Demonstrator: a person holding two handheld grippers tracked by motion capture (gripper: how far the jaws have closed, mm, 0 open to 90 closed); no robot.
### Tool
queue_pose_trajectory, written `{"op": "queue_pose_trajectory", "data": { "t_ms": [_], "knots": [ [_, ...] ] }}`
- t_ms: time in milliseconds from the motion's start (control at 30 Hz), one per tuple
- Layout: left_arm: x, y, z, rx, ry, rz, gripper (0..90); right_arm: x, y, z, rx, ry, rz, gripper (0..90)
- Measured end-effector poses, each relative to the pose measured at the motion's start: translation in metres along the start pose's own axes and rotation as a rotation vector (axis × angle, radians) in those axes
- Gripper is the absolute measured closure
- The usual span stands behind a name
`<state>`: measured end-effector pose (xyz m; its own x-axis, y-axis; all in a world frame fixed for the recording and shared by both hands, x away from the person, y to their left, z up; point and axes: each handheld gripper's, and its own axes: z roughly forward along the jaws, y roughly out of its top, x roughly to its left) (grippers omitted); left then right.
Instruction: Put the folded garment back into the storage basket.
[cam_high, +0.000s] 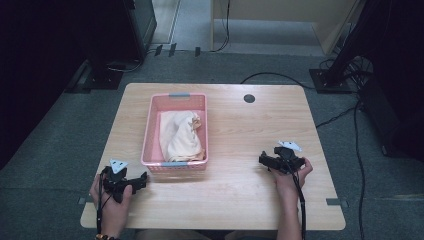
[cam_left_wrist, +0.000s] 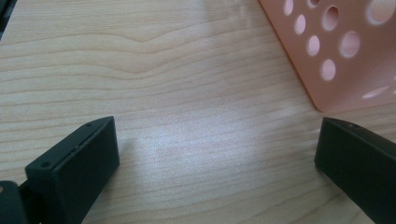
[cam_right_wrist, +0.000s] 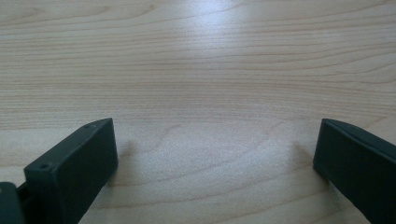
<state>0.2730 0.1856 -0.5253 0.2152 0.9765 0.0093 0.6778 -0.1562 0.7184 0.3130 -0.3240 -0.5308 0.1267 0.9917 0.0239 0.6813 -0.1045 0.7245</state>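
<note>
A pink perforated basket (cam_high: 150, 127) stands on the wooden table (cam_high: 250, 130), left of centre, with a cream cloth (cam_high: 180, 135) bundled inside it. My left gripper (cam_high: 142, 179) rests on the table just in front of the basket's near left corner, jaws wide apart and empty. In the left gripper view the basket's corner (cam_left_wrist: 345, 60) sits close ahead on the right, beyond my left gripper (cam_left_wrist: 217, 140). My right gripper (cam_high: 262, 159) lies on the table to the right of the basket, open, pointing left. Bare wood lies between the jaws of my right gripper (cam_right_wrist: 215, 140).
A dark round grommet (cam_high: 249, 98) sits in the table near its far edge. Black cables (cam_high: 280, 76) and stand bases lie on the grey floor beyond the table. Bare wood stretches between the basket and my right gripper.
</note>
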Motion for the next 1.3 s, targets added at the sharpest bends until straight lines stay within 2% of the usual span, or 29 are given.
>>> {"op": "queue_pose_trajectory", "data": {
  "t_ms": [367, 767, 1300],
  "knots": [
    [0.000, 0.000, 0.000, 0.000, 0.000, 0.000, 0.0, -0.010, -0.002, -0.002, 0.001, -0.013, 0.009, 0.0],
    [0.000, 0.000, 0.000, 0.000, 0.000, 0.000, 0.0, -0.015, -0.003, -0.003, 0.001, -0.022, 0.019, 0.0],
    [0.000, 0.000, 0.000, 0.000, 0.000, 0.000, 0.0, -0.033, -0.006, -0.007, 0.000, -0.039, 0.034, 0.0]
  ]
}}
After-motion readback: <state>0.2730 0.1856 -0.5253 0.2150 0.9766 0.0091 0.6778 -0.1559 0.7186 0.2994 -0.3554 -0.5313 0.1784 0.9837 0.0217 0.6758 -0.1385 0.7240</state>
